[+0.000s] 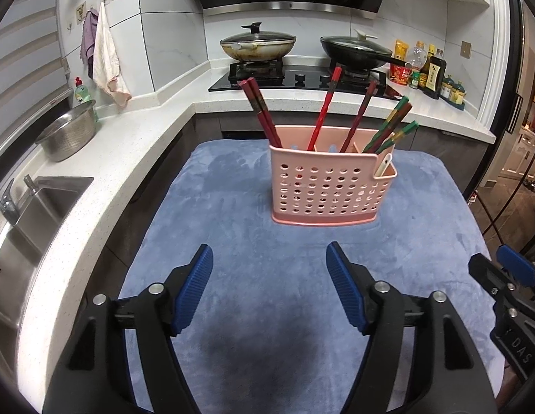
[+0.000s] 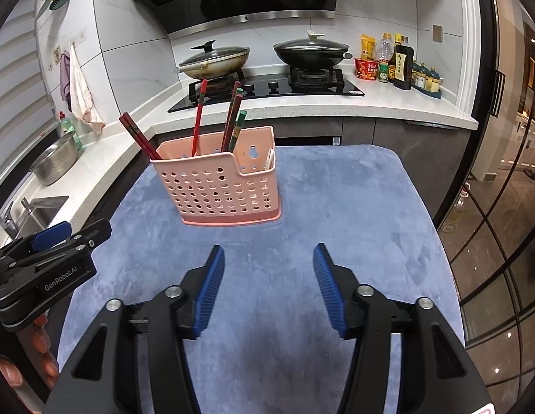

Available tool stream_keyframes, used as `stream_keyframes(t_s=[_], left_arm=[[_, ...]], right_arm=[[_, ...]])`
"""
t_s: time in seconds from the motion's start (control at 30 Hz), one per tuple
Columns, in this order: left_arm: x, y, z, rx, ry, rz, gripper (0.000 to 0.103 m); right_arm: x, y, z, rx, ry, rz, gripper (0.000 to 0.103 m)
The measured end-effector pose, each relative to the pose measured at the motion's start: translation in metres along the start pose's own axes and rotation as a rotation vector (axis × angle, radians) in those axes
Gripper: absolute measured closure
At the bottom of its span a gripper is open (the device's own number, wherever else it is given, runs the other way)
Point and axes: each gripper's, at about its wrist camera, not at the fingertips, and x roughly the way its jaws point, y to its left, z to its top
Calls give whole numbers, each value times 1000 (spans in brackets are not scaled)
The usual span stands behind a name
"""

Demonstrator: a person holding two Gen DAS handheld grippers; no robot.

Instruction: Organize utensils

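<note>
A pink perforated utensil holder (image 1: 324, 186) stands upright toward the far middle of a blue cloth (image 1: 253, 276) spread over the table. Red and dark chopsticks (image 1: 262, 110) lean out of its main compartments at loose angles, some with green ends (image 1: 393, 127) fanning to the right, and a white spoon (image 1: 384, 165) sits in the small lower pocket at its right end. Nothing lies loose on the cloth that I can see.

The left gripper (image 1: 269, 289) hovers over the near part of the cloth, its jaws standing wide with nothing between them. The right gripper (image 2: 269, 289) is beside it, jaws parted a little less and just as empty. Both are well short of the holder.

It looks to me as if the sorting is close to done, or a fresh reach is about to begin. If the chopsticks are to be tidied, I'd take one pair at a time near the upper shaft, grip across the pair rather than along it, and steady the light holder with the other gripper so it doesn't tip or slide on the soft cloth.
</note>
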Motion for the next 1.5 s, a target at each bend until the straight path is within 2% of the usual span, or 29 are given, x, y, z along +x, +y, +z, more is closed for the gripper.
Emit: stream_keyframes(t_s=[0.2,0.27,0.33,0.53,0.63,1.5], left_arm=[[3,3,-5,-4,8,20,24],[3,4,-6,-1,9,26,22],[4,4,-6,0,15,30,20],[6,6,-7,-4,21,37,15],[6,7,-9,-6,24,43,13],[9,12,-10,-29,38,70,11]], right_arm=[[0,-1,-2,7,3,-4,34],[1,-1,-2,7,2,-3,23],[1,-2,-3,6,3,-8,19],[3,-3,-5,10,9,-26,18],[5,-3,-6,15,18,-23,6],[8,2,-10,6,25,-46,6]])
